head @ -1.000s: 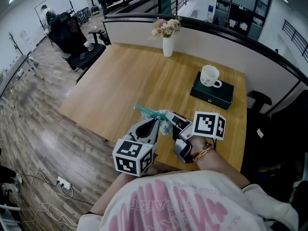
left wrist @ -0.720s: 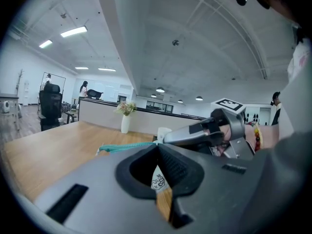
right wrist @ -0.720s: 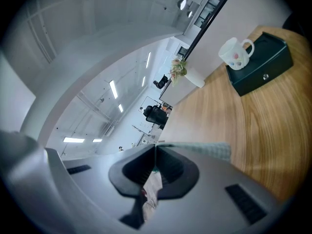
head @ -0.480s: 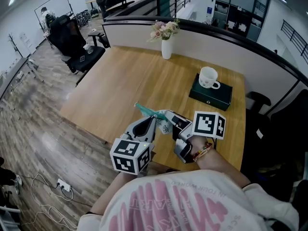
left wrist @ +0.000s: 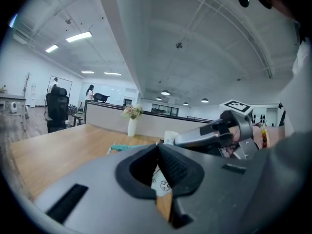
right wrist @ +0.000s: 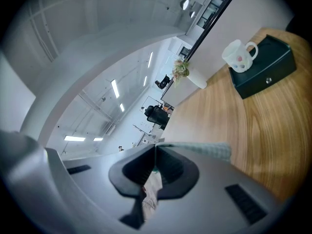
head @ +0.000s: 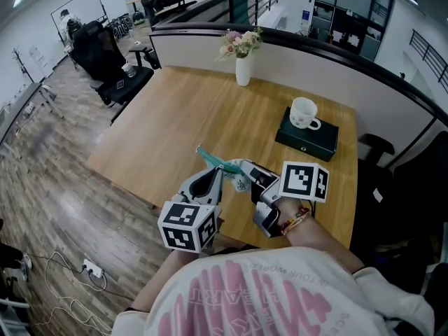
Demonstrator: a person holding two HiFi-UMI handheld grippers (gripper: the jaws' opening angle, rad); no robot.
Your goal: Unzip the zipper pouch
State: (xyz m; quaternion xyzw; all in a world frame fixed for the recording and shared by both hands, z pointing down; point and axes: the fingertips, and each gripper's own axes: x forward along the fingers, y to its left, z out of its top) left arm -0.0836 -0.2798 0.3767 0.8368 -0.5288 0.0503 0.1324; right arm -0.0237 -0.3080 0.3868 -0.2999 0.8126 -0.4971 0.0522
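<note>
1. Left gripper (left wrist: 157,147), nearest the person's chest, was clenched: its jaws met tip to tip, with a white printed part of the zipper pouch (head: 212,161) caught at them and showing just below.
2. Over the last second its marker cube (head: 185,226) had drifted slightly to the left and back toward the person in the head view. That looked like a gentle draw away from the other hand.
3. The right gripper (right wrist: 155,152), just beside it, had not shifted. Its jaws were also pressed together on the pouch, with pale fabric hanging beneath them and a teal checked edge running off to one side.
4. The pouch hung between the two grippers, lifted off the tabletop (head: 182,117) near its front edge. Its teal end poked out beyond the jaws where it had been before.
5. From where I stood, I could not tell which gripper had the zipper pull, and no opening showed along the pouch. I judged the unzipping barely begun, with one hand anchoring and the other only starting its pull.
6. Farther off, a white mug (head: 304,110) sat on a dark green box (head: 308,137).
7. Farthest, at the tabletop's back edge, a white vase (head: 243,68) of flowers stood well apart from the work.
</note>
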